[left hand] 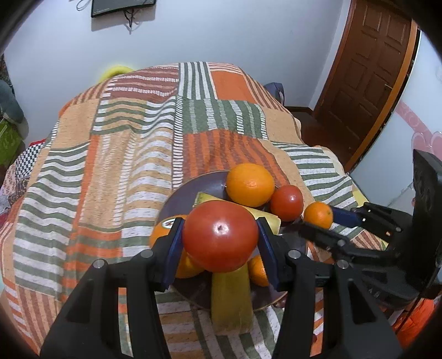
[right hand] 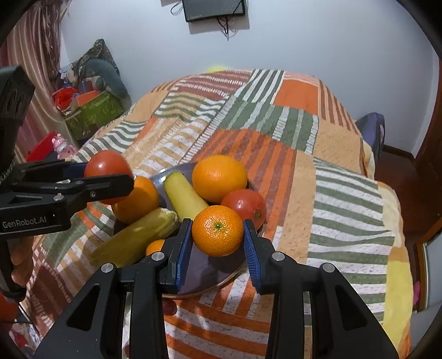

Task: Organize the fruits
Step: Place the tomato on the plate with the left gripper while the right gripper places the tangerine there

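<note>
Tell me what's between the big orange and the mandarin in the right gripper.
A tomato on the plate, touching the big orange, just behind the mandarin. Seen in the right wrist view.

In front of the left hand-held gripper (left hand: pixel 220 239), the held tomato (left hand: pixel 220 234) hides most of the plate (left hand: pixel 190 190) and parts of two oranges. The top edge cuts off the wall screen (left hand: pixel 121 7).
</note>
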